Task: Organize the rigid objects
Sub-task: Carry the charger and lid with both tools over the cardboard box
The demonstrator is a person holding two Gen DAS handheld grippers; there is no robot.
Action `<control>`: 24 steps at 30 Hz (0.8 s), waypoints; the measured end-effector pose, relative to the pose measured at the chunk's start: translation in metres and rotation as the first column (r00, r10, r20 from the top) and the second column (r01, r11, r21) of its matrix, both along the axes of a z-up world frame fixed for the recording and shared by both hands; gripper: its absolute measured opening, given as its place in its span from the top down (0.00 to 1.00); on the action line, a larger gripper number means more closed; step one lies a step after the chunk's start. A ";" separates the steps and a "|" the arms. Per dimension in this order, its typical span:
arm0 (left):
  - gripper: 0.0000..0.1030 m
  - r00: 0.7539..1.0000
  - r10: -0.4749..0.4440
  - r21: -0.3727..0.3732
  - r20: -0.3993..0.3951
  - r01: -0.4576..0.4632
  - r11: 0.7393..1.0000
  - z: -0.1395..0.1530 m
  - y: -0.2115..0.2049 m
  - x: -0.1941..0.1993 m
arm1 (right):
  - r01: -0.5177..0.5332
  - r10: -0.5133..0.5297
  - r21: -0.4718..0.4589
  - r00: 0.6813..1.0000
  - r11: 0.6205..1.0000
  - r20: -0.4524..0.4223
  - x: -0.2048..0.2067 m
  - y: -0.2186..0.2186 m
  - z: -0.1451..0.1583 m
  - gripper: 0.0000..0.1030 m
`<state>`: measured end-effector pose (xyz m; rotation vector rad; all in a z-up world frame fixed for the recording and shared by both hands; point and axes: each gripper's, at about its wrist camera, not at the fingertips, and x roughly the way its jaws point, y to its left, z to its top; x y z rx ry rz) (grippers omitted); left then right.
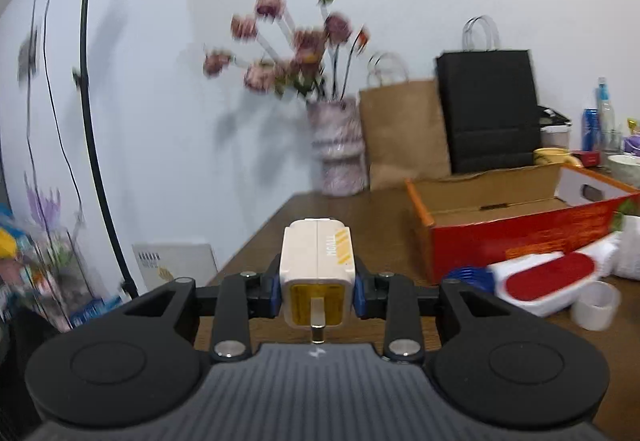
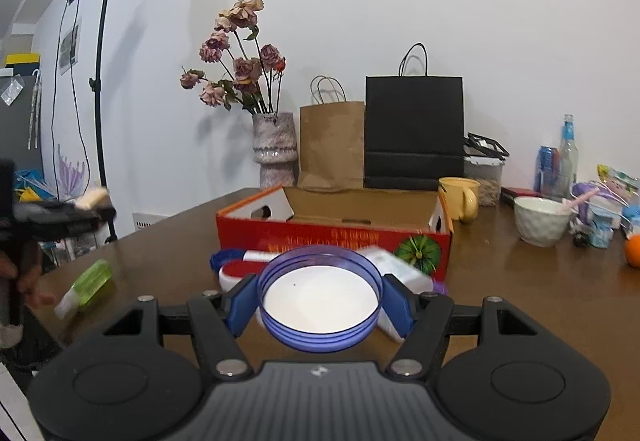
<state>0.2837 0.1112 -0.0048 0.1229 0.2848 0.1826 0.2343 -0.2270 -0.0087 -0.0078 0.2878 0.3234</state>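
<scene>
Grippers: my left gripper [image 1: 317,287] is clamping a white charger [image 1: 317,273] above the table's left edge | my right gripper [image 2: 319,301] is squeezing a blue lid [image 2: 319,299] by its rim, just before the red box [image 2: 334,237] | room: I am seeing bare wooden table [image 2: 520,281] right of the box; a green bottle [image 2: 86,287] is lying near the left edge.

Left tool [image 1: 317,287] clamps white charger [image 1: 317,261] above table [image 1: 264,241].
</scene>
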 end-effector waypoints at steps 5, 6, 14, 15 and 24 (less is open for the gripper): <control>0.68 0.999 -0.004 -0.010 -0.048 0.003 1.000 -0.007 0.012 0.038 | -0.013 0.013 -0.013 1.000 1.000 -0.019 0.042 0.003 0.011 0.36; 0.68 0.998 -0.011 0.005 -0.056 0.011 1.000 -0.009 0.011 0.045 | -0.012 0.011 -0.016 1.000 1.000 -0.026 0.053 0.003 0.013 0.36; 0.68 0.996 -0.043 0.019 -0.080 0.045 0.999 -0.012 0.015 0.094 | -0.013 0.012 -0.026 0.998 1.000 -0.057 0.132 0.000 0.035 0.36; 0.68 0.995 -0.050 -0.006 -0.086 0.049 0.999 -0.012 0.018 0.102 | -0.013 0.012 -0.028 0.998 1.000 -0.061 0.142 0.000 0.038 0.36; 0.68 0.988 -0.134 -0.108 -0.070 0.126 0.986 0.010 0.000 0.143 | -0.027 0.018 -0.085 0.994 0.996 -0.112 0.227 0.008 0.045 0.36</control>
